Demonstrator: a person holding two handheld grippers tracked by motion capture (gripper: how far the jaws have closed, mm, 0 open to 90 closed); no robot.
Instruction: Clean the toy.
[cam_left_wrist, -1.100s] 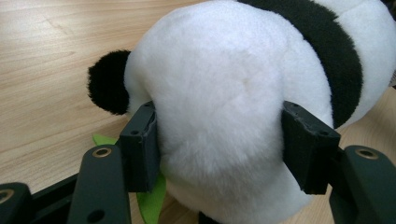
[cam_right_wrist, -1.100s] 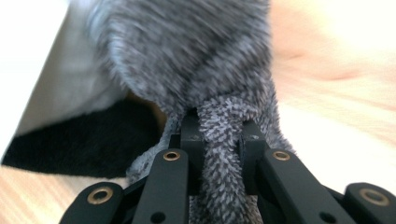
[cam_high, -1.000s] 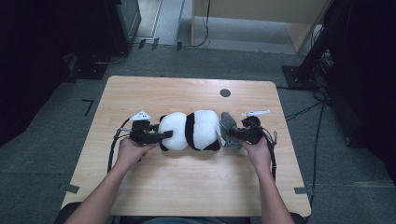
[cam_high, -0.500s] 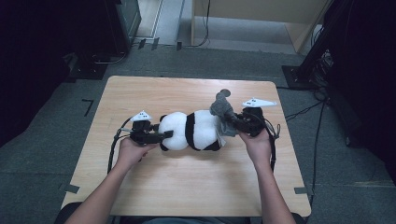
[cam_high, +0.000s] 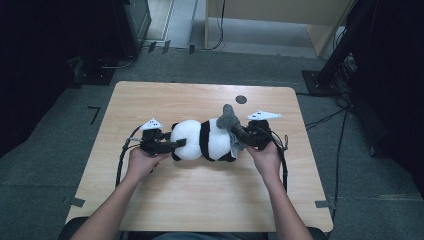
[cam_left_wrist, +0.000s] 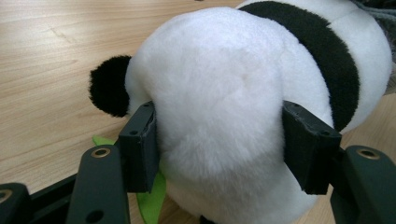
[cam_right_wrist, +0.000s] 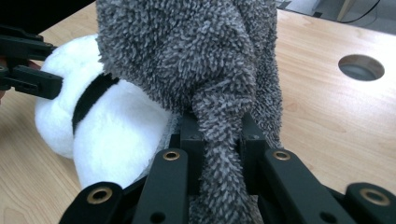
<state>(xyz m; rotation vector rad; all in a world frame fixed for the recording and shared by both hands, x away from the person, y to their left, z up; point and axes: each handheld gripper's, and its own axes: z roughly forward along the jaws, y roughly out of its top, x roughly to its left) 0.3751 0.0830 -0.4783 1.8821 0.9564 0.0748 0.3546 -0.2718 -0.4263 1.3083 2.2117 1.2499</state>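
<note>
High view: plush panda (cam_high: 202, 140) mid-table, head clamped by left gripper (cam_high: 177, 145); grey cloth (cam_high: 230, 120) pinched shut in right gripper (cam_high: 239, 132) at panda's rear. Step, likely: peeling cloth off. Next: lift clear, hold panda steady.

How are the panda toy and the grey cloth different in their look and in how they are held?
The panda is white with black bands and smooth plush; the cloth is all grey with a nubby pile. The panda lies on the table; the cloth is lifted above it. The left gripper clamps the panda's wide head; the right gripper pinches a thin fold of cloth. Both are soft.
</note>
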